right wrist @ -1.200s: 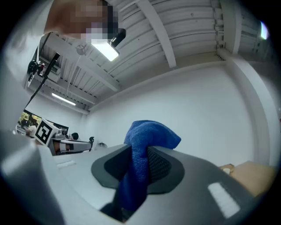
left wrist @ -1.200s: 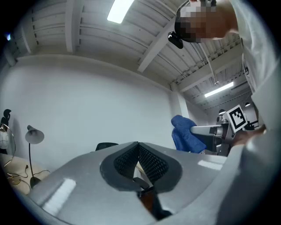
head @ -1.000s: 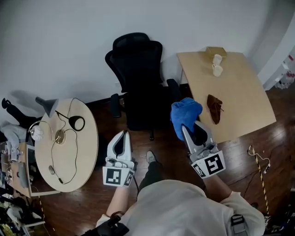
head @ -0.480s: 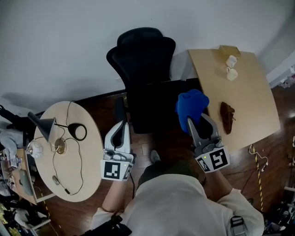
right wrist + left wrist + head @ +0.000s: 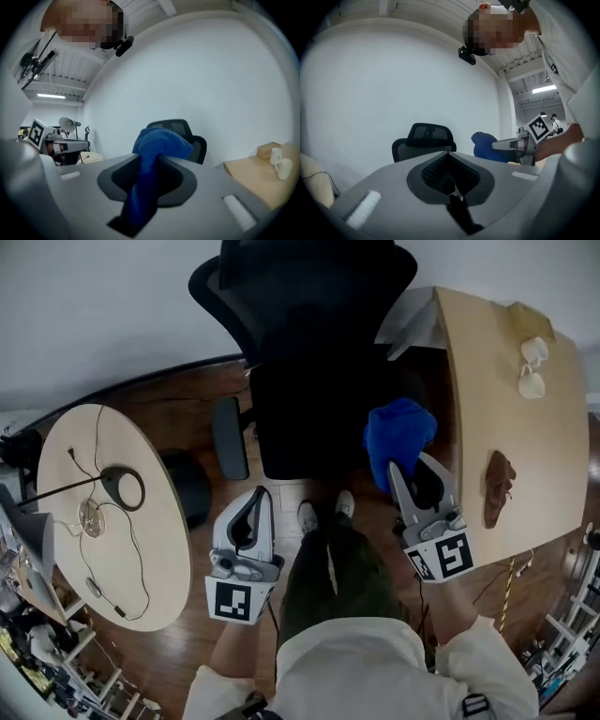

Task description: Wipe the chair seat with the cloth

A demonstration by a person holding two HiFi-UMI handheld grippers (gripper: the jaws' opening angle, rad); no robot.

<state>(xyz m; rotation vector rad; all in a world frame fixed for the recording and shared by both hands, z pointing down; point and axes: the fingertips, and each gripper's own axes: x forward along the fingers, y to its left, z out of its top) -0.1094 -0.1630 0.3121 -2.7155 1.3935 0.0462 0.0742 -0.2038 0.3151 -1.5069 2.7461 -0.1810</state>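
A black office chair (image 5: 309, 390) stands right in front of me, its dark seat (image 5: 309, 432) bare; its backrest shows as chair (image 5: 423, 140) and chair (image 5: 180, 129). My right gripper (image 5: 405, 463) is shut on a bunched blue cloth (image 5: 398, 437), held just off the seat's right edge; the cloth (image 5: 157, 150) fills the jaws in the right gripper view. My left gripper (image 5: 255, 498) hangs below the seat's front left corner, jaws together with nothing between them, over the wooden floor.
A light wooden desk (image 5: 502, 399) stands close on the right, with two white mugs (image 5: 532, 367) and a brown rag (image 5: 497, 486) on it. A round table (image 5: 112, 521) with a lamp and cables is on the left. My feet (image 5: 323, 512) are below the seat.
I have stepped closer to the chair, so its seat now lies directly ahead of both grippers. The right gripper still carries the blue cloth, now beside the seat's right edge.
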